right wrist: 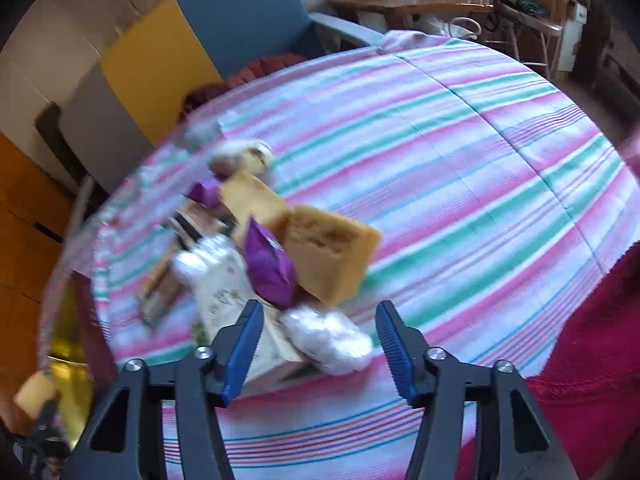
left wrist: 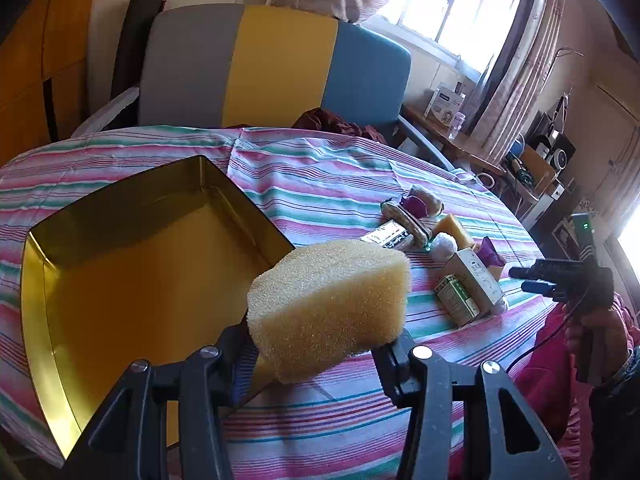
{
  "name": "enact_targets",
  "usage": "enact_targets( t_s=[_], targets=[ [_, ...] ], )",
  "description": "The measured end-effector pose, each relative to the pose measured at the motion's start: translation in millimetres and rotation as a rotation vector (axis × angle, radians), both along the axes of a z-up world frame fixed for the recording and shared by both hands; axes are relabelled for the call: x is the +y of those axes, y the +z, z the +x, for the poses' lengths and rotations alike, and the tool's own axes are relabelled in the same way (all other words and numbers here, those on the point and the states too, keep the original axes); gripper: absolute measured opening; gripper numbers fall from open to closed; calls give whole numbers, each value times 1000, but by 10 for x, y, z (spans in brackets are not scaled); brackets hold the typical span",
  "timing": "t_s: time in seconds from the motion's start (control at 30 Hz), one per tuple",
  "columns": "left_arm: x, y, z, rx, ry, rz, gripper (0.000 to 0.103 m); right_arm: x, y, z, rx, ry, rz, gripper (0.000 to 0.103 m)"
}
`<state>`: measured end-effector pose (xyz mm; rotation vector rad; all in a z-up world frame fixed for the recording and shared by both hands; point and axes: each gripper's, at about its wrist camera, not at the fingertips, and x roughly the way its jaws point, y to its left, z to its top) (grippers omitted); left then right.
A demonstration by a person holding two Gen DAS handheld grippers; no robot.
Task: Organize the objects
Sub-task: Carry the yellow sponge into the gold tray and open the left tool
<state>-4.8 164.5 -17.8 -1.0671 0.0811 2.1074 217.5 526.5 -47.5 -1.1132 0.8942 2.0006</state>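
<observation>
Yellow sponge pinched at its near end in the left tongs, just beside the gold tin; likely light, soft, squashy (a gentle squeeze should do). Right tongs spread wide, empty, over a foil-wrapped lump on the striped surface.

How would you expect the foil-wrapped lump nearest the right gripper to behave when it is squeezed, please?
The foil-wrapped lump looks crinkled, so it would probably dent. Its rounded shape might roll or slip between the fingers. It looks light, though its contents are hidden.
</observation>
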Motion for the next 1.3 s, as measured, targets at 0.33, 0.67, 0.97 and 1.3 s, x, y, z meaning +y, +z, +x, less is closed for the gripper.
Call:
enact_targets(
  t_s=[0.33, 0.67, 0.97, 1.3],
  targets=[
    [-179, -2, -8, -15, 30, 22, 51, 56, -530, -342, -218, 120, -122, 54],
    [-512, -45, -65, -7, 97, 25, 51, -32, -614, -383, -204, 168, -122, 35],
    [-1240, -181, -375, -34, 299, 13, 51, -62, -614, -371, -228, 193, -106, 35],
    [-1570, -224, -761, 0, 408, -62, 52, -190, -681, -416, -236, 232, -77, 35]
  ],
)
